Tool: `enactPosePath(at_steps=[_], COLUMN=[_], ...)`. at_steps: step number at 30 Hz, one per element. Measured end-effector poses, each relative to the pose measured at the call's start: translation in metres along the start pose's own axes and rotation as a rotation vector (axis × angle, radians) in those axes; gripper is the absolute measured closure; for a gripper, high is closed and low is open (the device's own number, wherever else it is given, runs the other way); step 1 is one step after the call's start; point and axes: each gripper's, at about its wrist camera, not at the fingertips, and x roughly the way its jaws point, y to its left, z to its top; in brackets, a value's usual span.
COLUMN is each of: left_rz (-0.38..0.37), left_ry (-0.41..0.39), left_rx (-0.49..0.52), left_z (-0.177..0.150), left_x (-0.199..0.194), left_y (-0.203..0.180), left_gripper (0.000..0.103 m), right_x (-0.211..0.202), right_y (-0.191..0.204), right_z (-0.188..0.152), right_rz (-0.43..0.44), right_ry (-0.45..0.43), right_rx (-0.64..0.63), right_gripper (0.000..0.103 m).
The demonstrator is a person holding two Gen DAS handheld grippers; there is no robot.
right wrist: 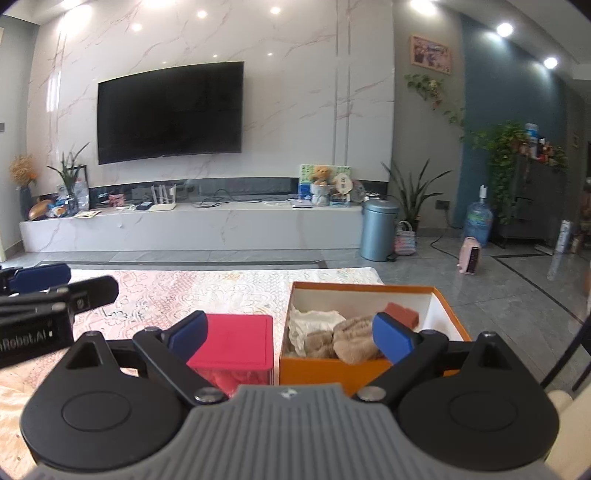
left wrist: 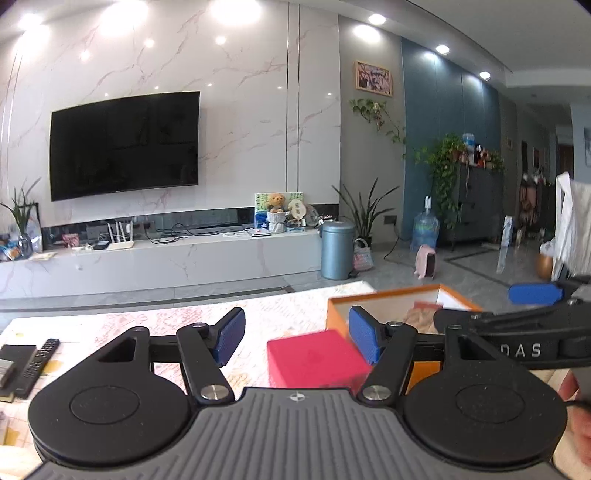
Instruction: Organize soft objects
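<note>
Where cloths (right wrist: pixel 343 336) fill orange box (right wrist: pixel 369 373).

Bright ceiling spotlights (left wrist: pixel 118 16), wall glare, fisheye bending

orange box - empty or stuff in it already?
Not empty. The open orange box holds a white cloth, tan fuzzy items and a red piece; no lid on it.

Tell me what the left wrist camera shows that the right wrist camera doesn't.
Only the left wrist view shows the black remote control on the table and a white cloth hanging at the right edge. Only the right wrist view shows inside the orange cardboard box: a white cloth, fuzzy beige fabric and a rust-red piece. Both show the red-lidded box, the patterned tablecloth and the wall-mounted black television.
</note>
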Motion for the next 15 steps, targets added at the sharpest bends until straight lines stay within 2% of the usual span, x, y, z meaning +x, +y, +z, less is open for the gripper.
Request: enactPosePath(at_steps=[5,8,10,12,15], left_rz=[0.028,0.010,0.031,0.055,0.069], left_ry=[-0.003,0.006,0.018,0.043,0.097], left_rx=[0.025,0.013,0.001,0.001,-0.016], left_z=[-0.020,-0.030,-0.038,-0.044,-0.057], left_x=[-0.007,-0.004,-0.002,0.004,0.008], left_y=[-0.007,-0.005,0.000,0.001,0.002], left_gripper=[0.016,0.015,0.012,0.011,0.011], right_x=[-0.011,-0.015,-0.014,-0.008,0.000], right_y=[0.012,0.011,0.009,0.006,-0.005], right_z=[-0.020,-0.033,-0.045,-0.054,-0.066], right_rz=[-0.047,-0.071,-0.095,-0.110,-0.098], right_ry=[-0.032,-0.069,-0.092,-0.072,-0.034], right_rx=[-0.005,0.010,0.013,0.027,0.122], right_gripper=[0.009,0.008,0.008,0.008,0.008])
